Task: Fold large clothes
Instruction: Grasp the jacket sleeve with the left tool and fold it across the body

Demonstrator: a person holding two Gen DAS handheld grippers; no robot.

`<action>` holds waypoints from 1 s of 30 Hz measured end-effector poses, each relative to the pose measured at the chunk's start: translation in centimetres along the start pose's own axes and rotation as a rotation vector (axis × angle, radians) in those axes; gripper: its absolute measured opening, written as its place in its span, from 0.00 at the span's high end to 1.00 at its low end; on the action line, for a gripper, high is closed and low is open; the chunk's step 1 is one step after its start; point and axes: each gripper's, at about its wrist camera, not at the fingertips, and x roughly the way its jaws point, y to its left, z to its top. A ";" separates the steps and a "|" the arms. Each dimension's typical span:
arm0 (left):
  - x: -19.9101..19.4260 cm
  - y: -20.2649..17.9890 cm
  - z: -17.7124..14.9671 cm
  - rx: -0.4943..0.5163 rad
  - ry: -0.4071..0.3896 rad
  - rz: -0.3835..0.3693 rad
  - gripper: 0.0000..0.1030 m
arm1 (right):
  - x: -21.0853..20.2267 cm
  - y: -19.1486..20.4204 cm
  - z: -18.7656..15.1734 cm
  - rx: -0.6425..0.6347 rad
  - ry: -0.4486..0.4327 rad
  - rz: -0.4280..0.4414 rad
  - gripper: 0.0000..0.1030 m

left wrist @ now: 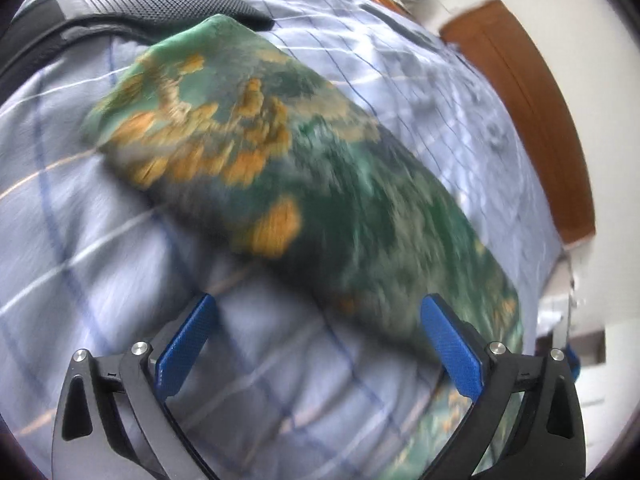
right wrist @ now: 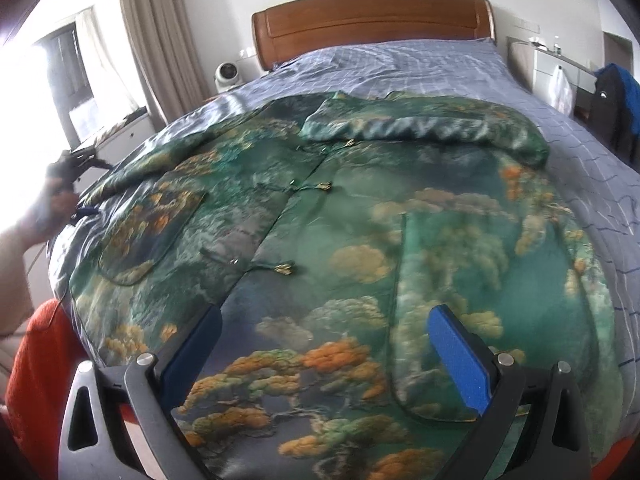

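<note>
Green printed jacket (right wrist: pixel 340 240) flat on checked bedspread (right wrist: pixel 420 64), no legible writing

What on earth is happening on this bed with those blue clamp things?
A person is getting ready to fold a large green jacket printed with orange trees, spread out front-up on a blue checked bedspread. They hold a two-finger gripper in each hand. The right gripper hangs open above the jacket's lower hem, gripping nothing. The left gripper is open too, near one sleeve lying out to the side; that view is blurred. One sleeve is already folded across the chest.
</note>
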 end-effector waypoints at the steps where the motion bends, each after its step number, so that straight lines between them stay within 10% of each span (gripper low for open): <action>1: 0.4 -0.2 0.3 -0.007 -0.021 0.000 0.04 | 0.2 0.2 -0.1 -0.005 0.006 0.003 0.01; 5: 0.9 -0.8 2.0 -0.023 -0.107 0.031 0.83 | 0.7 0.6 -0.3 -0.018 0.023 0.010 0.01; 8: -1.0 -4.4 2.1 0.094 -0.176 0.074 0.88 | 0.9 0.7 0.0 -0.017 0.019 0.020 0.01; 14: -8.1 -25.3 -6.8 0.815 -0.364 0.044 0.89 | 0.6 0.4 0.2 0.017 -0.003 0.082 0.01; 20: -6.8 -39.6 -23.4 1.246 -0.352 -0.133 0.86 | 0.2 -0.4 -0.1 0.044 -0.013 0.108 0.01; 22: -3.2 -41.5 -27.8 1.303 -0.282 -0.127 0.69 | -0.2 -0.8 -0.2 0.056 -0.023 0.110 0.01; 24: 1.5 -42.2 -31.8 1.354 -0.181 -0.047 0.19 | -0.4 -1.3 -0.3 0.064 -0.031 0.107 0.01; 30: 6.5 -36.6 -36.2 1.410 0.036 0.011 0.22 | -1.4 -2.3 -0.5 0.092 -0.052 0.111 0.01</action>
